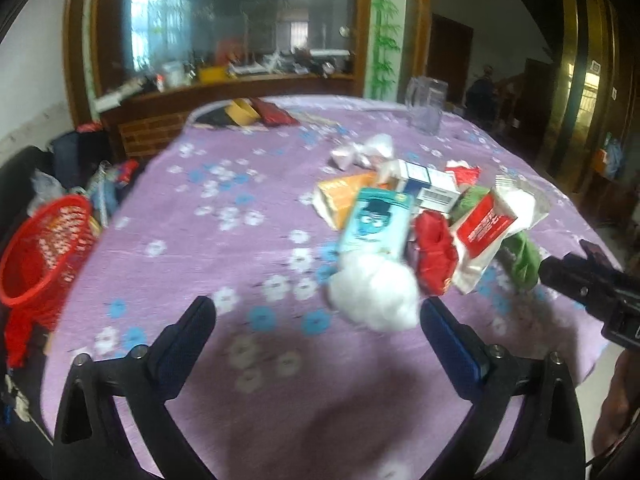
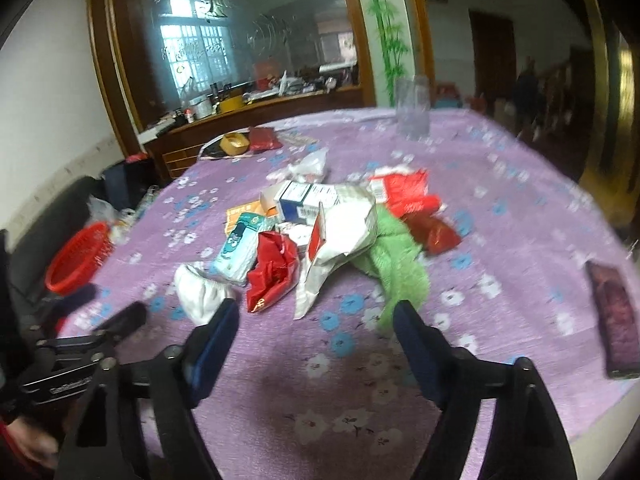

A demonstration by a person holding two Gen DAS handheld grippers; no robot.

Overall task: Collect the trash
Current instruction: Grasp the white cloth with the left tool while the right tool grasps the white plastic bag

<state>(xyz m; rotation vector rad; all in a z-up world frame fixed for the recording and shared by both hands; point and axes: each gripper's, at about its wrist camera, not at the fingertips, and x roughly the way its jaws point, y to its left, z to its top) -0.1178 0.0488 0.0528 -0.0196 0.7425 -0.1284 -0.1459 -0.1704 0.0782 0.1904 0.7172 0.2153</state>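
A pile of trash lies in the middle of the purple flowered tablecloth [image 1: 192,240]. It holds a white tissue wad [image 1: 374,294], a teal packet [image 1: 376,220], a crumpled red wrapper [image 1: 434,256], a red-and-white bag [image 1: 486,232], a green cloth [image 1: 520,258] and a blue-and-white box [image 1: 430,186]. My left gripper [image 1: 316,306] is open just short of the tissue wad, which sits by its right finger. My right gripper [image 2: 316,308] is open in front of the white bag [image 2: 344,236] and the green cloth [image 2: 396,268]. Neither holds anything.
A red mesh basket [image 1: 40,256] stands off the table's left edge, among clutter. A clear glass jug [image 2: 412,108] is at the far side. A dark red flat case [image 2: 614,320] lies at the right. Yellow and red packets [image 2: 248,142] sit far left.
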